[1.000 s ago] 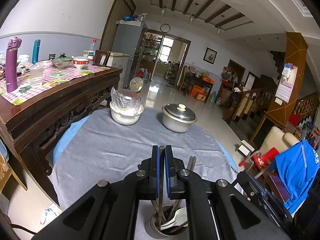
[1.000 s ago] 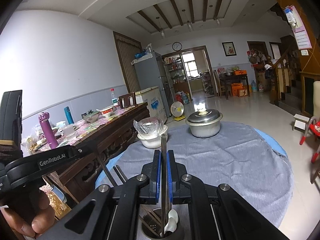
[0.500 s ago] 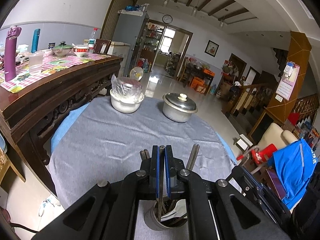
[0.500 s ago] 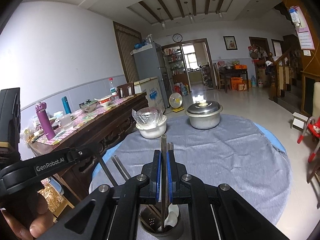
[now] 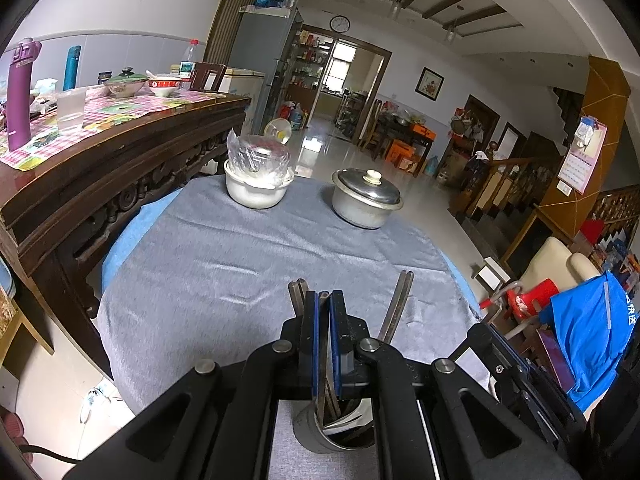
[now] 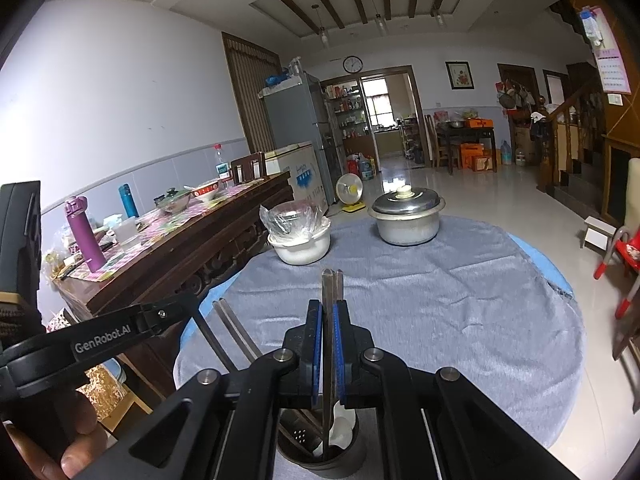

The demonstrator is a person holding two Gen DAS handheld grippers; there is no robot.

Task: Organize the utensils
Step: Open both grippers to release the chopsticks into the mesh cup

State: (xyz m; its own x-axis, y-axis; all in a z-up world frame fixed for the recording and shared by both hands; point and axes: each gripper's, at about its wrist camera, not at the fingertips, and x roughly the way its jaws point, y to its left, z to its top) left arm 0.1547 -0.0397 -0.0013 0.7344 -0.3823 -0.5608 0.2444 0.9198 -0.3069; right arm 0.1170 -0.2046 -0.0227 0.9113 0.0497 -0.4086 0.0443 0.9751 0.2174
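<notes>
Both claws (image 5: 324,300) (image 6: 328,308) clamped on utensils above the holder (image 6: 320,456), mid-table.

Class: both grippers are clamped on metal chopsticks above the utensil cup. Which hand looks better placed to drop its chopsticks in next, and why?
Probably the right gripper: its chopsticks run nearly straight down into the metal utensil cup. The left gripper is close too, its chopstick reaching the cup at its left edge.

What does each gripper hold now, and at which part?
Each holds a metal chopstick by its upper shaft: left gripper, right gripper. Lower ends stand in the holder.
</notes>
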